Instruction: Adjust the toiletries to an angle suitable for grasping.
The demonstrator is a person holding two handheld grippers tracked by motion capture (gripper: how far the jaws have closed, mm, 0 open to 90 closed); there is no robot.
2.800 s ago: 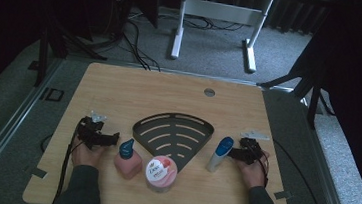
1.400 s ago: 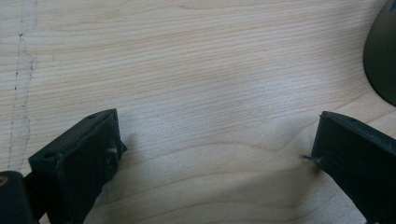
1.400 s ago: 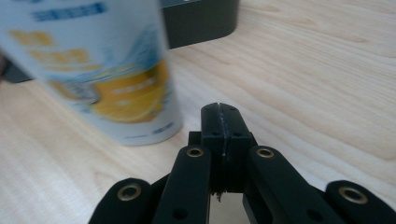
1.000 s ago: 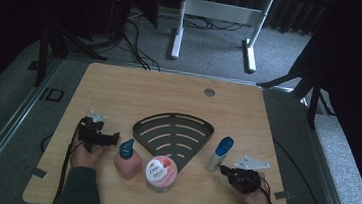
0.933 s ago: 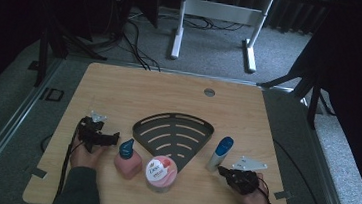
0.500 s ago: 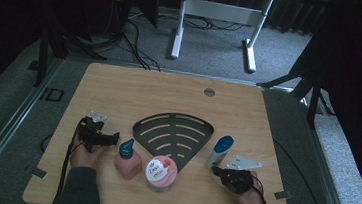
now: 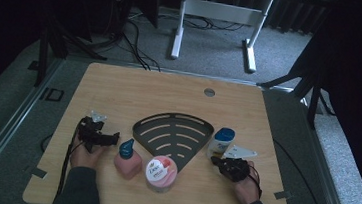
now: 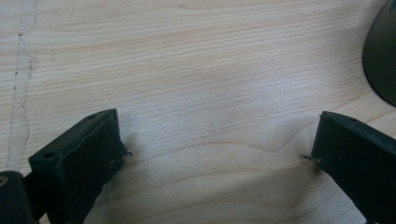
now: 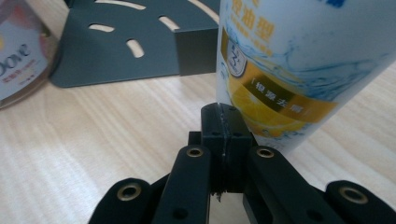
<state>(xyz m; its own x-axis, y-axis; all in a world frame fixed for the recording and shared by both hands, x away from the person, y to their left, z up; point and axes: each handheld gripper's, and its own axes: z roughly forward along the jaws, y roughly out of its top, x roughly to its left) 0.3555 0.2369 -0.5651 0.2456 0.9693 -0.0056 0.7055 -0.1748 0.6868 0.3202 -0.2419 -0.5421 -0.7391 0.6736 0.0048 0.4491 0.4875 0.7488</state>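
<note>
A white bottle (image 7: 222, 140) with a blue cap stands right of the dark fan-shaped slotted rack (image 7: 173, 136). My right gripper (image 7: 216, 160) sits just in front of that bottle, shut with nothing between its jaws. In the right gripper view the closed tips (image 9: 225, 119) are at the foot of the bottle (image 9: 289, 65), by its yellow label; I cannot tell if they touch it. My left gripper (image 7: 114, 139) rests left of the rack and stands open. In the left gripper view it (image 8: 215, 154) has bare wood between its jaws.
A pink soap bottle (image 7: 128, 160) with a teal cap and a round Dove jar (image 7: 161, 172) stand at the front, between my two hands. The jar (image 9: 18, 51) and the rack (image 9: 135, 42) lie left of the right gripper's tips. The rack's edge (image 8: 380, 56) is near the left gripper.
The right gripper drew back from beside the white bottle toward the table's front, then slid left and forward to the bottle's foot. The left gripper has not moved.
</note>
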